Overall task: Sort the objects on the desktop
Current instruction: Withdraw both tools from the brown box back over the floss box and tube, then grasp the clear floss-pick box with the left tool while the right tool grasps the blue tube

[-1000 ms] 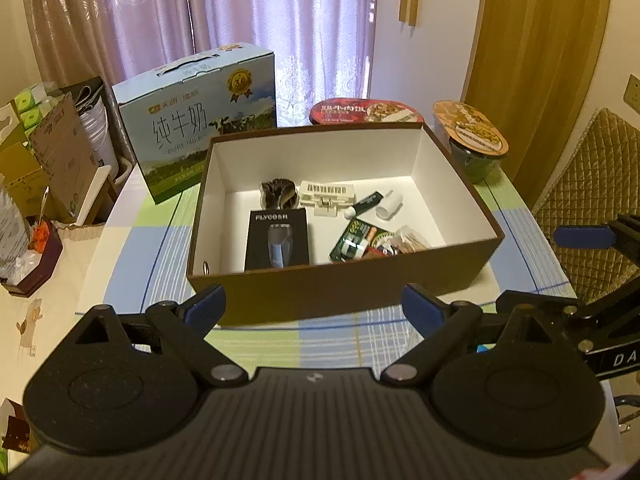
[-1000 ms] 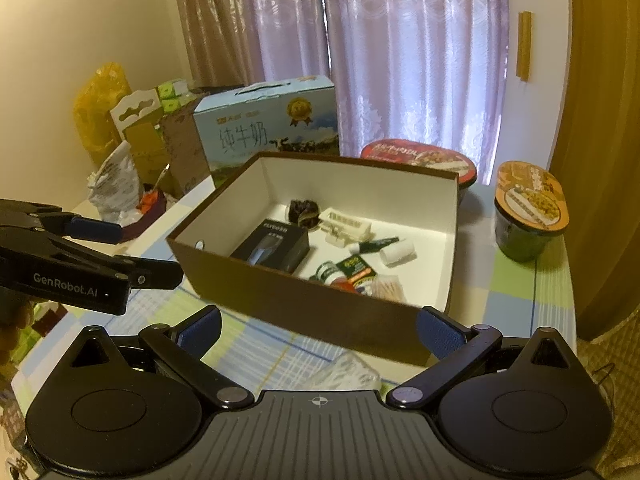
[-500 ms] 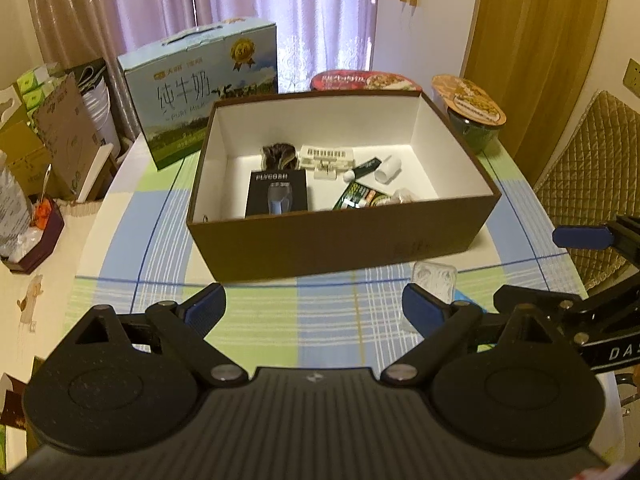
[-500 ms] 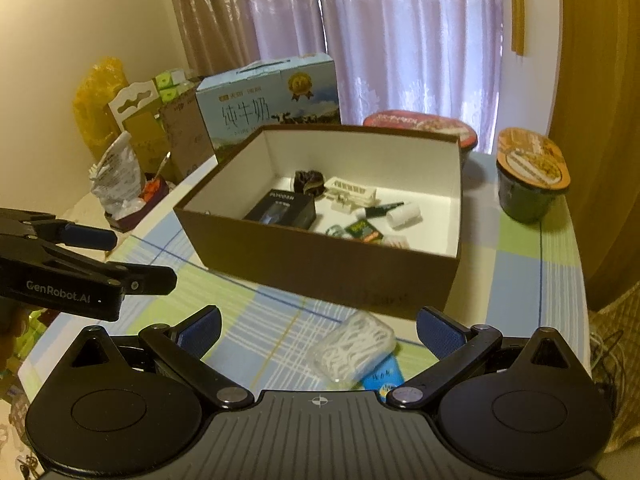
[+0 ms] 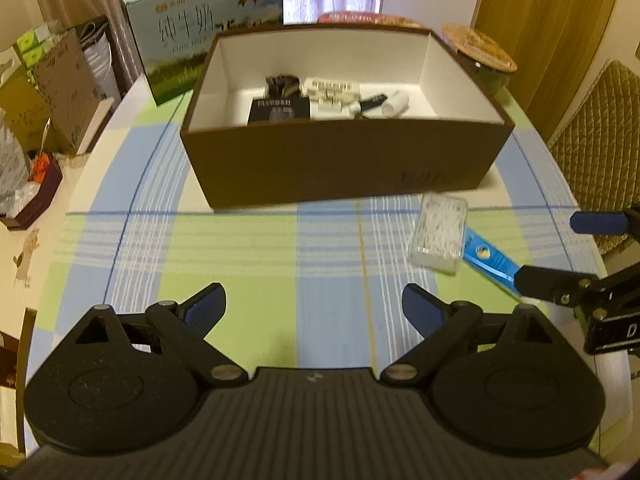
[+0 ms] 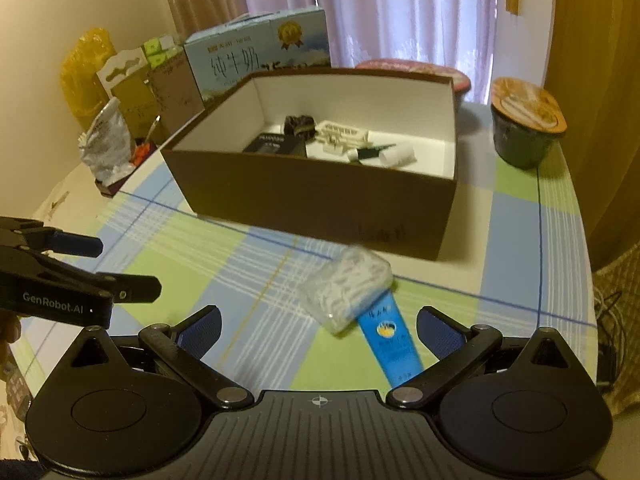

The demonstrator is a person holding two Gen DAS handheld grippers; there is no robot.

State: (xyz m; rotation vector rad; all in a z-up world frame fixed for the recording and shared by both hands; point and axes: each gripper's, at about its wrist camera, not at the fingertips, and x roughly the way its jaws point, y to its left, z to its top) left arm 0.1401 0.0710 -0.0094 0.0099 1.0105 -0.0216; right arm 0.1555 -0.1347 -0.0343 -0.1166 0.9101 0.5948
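Clear plastic case (image 6: 347,288) of white picks, rectangular with rounded corners, lies on checked table (image 5: 248,248) in front of brown cardboard box (image 5: 344,168), overlapping flat blue tube (image 6: 390,344). Box white inside, holds black carton (image 5: 280,110), white strip (image 5: 330,88), small white roll (image 5: 395,103). Left claw (image 5: 314,308) jaws wide apart, empty. Right claw (image 6: 318,328) wide apart, blue tube between pads, untouched.

Left wrist view: above near bench (image 5: 248,240) edge, angled downward, facing open brown cardboard box (image 5: 344,168) squarely. Right wrist view: further right, facing it obliquely. Shared: box, clear plastic packet (image 6: 346,288), blue tube (image 6: 390,340).
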